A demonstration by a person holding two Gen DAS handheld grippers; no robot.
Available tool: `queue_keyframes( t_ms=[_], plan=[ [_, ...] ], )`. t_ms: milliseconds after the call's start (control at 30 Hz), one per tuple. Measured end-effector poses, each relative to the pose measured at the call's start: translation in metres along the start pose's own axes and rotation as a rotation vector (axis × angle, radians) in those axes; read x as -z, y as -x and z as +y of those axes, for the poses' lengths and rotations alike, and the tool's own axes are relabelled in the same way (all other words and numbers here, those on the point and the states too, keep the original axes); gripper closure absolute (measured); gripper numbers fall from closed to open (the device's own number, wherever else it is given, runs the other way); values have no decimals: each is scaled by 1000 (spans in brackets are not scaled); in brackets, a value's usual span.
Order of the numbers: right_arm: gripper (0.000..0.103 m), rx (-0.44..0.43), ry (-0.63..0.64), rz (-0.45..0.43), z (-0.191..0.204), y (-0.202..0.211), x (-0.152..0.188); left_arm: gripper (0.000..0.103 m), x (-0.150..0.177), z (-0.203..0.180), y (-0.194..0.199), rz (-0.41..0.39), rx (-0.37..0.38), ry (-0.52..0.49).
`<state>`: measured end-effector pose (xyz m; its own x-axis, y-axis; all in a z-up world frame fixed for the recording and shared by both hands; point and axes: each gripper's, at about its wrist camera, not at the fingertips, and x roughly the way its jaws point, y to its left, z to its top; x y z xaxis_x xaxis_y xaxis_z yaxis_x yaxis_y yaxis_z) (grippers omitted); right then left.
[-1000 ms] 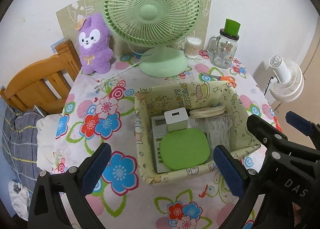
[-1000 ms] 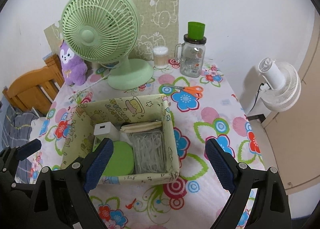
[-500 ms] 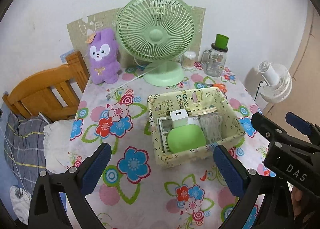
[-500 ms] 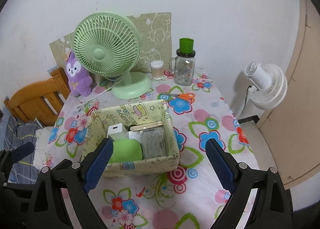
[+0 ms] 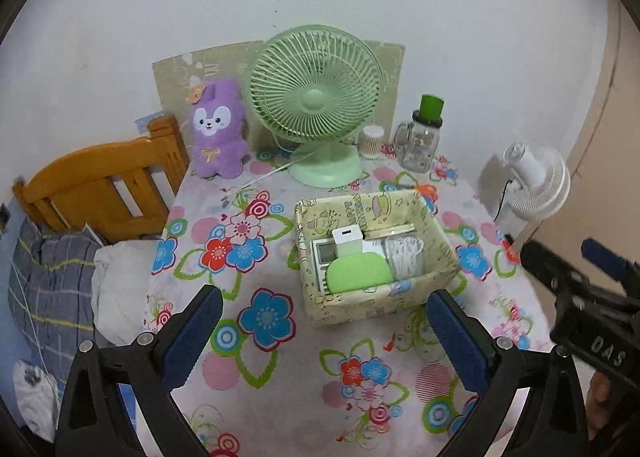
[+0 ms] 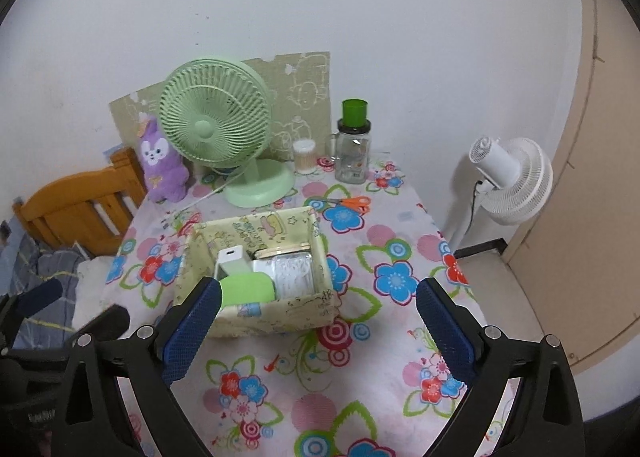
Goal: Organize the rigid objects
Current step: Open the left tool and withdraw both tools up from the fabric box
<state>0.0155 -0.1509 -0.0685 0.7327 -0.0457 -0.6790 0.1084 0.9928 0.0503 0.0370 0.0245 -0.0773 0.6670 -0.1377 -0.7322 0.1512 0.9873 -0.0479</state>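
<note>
Fingers of both tools are spread wide with nothing between them: the left gripper (image 5: 324, 333) hangs over bare flowered cloth near the front of the bench (image 5: 280, 377), and the right gripper (image 6: 318, 331) frames the near wall of the fabric box (image 6: 276, 313). The right one's blue pads have just been opening a little further, with no object caught in the gap.

The fabric box sits mid-bench, its long axis running left to right, turned slightly so its right end lies a little nearer in the left wrist view. Inside, a white charger block (image 5: 348, 241) stands upright toward the far left, a flat green pad (image 5: 360, 277) lies along the near wall, and a clear case of white sticks (image 5: 404, 257) fills the right side, its long axis running near to far. A grey device under the green pad is mostly hidden.

Judging from this, the sorting looks close to done. Orange scissors (image 6: 348, 203) lie loose just beyond the box, handles to the right; if they belong in it, a reach over the soft walls could tip the upright charger or crumple the box. A wide swing could also knock the green fan (image 6: 216, 129) or the glass jar (image 6: 352, 153) at the far edge.
</note>
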Motion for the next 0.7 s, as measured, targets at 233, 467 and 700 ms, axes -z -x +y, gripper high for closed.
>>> queue_keyframes(
  t_ms=[233,467,700],
  plan=[
    [3,-3,53,-8,-4,27,-14,0,-12,-8,29,-34,-12,36],
    [3,-10,100,-50,-8,56,-27,0,-15,-23,53,-64,-90,31],
    [3,-7,105,-83,-14,77,-36,0,-21,-30,78,-83,-117,-1]
  ],
)
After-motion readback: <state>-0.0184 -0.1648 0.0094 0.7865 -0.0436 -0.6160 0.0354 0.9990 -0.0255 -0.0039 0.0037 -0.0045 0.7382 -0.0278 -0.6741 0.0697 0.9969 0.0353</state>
